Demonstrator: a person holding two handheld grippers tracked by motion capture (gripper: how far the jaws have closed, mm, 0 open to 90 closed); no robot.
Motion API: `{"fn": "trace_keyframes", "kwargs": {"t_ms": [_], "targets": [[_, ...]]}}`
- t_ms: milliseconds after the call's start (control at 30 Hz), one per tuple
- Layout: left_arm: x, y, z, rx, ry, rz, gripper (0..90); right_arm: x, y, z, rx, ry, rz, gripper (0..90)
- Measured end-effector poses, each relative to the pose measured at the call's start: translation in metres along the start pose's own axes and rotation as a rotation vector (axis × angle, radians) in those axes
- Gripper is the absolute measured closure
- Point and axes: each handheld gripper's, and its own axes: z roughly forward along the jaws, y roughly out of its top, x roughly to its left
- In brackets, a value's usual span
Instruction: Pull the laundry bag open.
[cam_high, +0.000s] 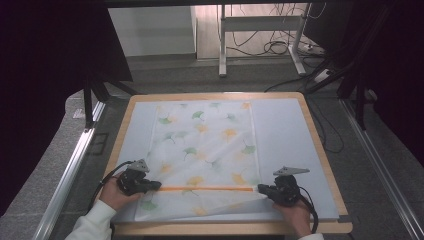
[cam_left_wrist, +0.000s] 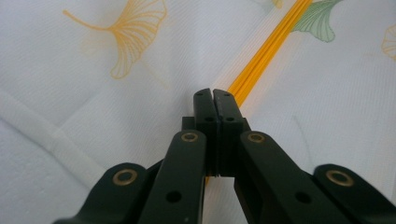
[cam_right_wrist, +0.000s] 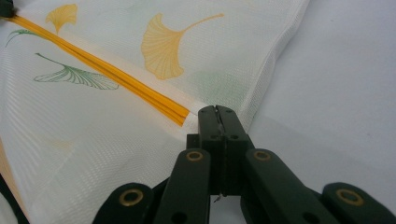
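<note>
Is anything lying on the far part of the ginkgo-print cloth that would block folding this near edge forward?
Nothing visible: the white ginkgo-leaf mesh cloth lies bare beyond the orange zip, which the left tongs and right tongs pinch.

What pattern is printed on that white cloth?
Yellow and green ginkgo leaves on the white cloth, clearest in the right gripper view.

Two black grippers were recorded: left gripper (cam_high: 156, 185), right gripper (cam_high: 260, 188). Each was fitted with brass-ringed pivots, a grey three-cornered plate and black cable. A white sleeve (cam_high: 95, 222) was worn.

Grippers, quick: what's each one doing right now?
Left gripper: closed on the cloth by its orange stripe.
Right gripper: closed on the cloth's edge.
</note>
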Motion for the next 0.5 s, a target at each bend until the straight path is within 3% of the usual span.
{"fn": "trace_keyframes", "kwargs": {"t_ms": [500], "targets": [[0.0051,-0.0080,-0.0062,-0.007,0.003,-0.022,90.0,-0.0001,0.0000,0.0000,0.000,0.000,0.000,89.5]]}}
